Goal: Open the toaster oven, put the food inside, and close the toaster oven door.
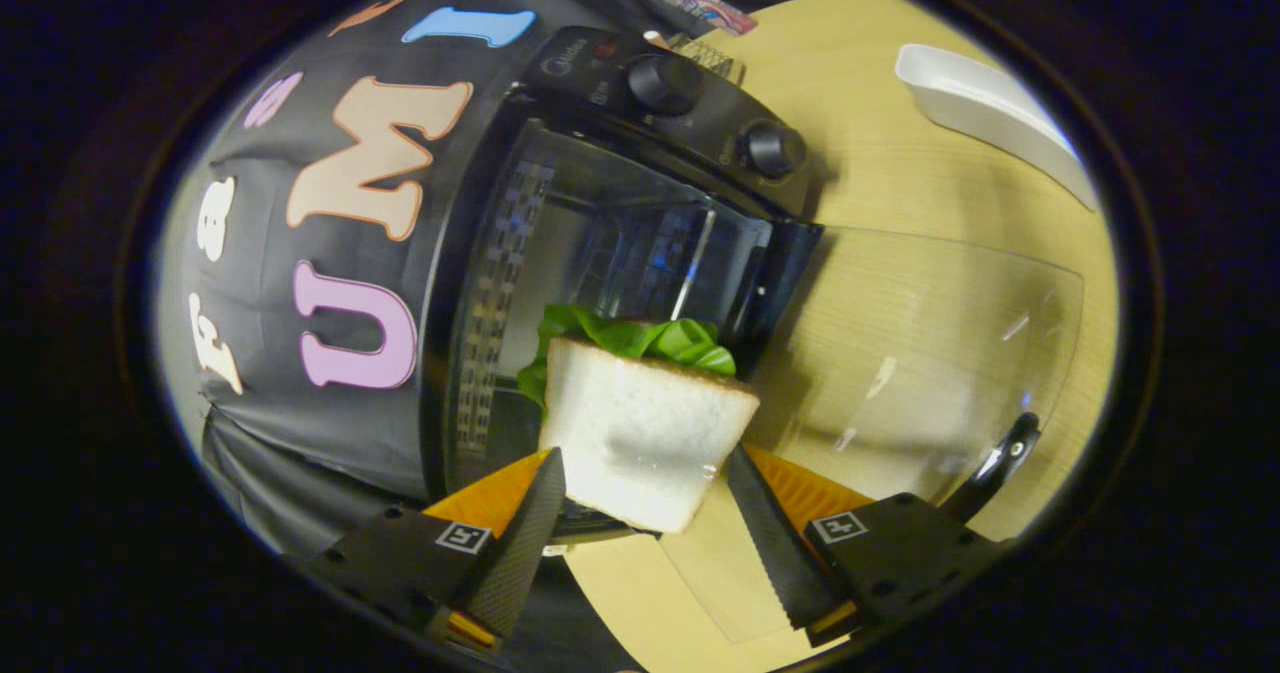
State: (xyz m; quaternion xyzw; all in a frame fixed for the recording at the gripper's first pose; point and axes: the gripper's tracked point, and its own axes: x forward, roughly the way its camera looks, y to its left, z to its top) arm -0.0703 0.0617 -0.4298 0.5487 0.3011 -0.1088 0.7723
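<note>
Both my fingers (540, 513) pressed on the sandwich (640, 433), jaws partly closed around it. Toaster oven (640, 213) door (930, 353) lay open on the table (880, 153), sandwich at its mouth.

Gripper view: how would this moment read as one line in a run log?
gripper: shut on sandwich | toaster oven: glass door open | sandwich at the oven's mouth | door not yet closed

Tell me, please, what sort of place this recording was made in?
Probably a staged kitchen booth: a toaster oven with open glass door on a wooden table, black cloth wall behind. The claw holds a sandwich.
</note>
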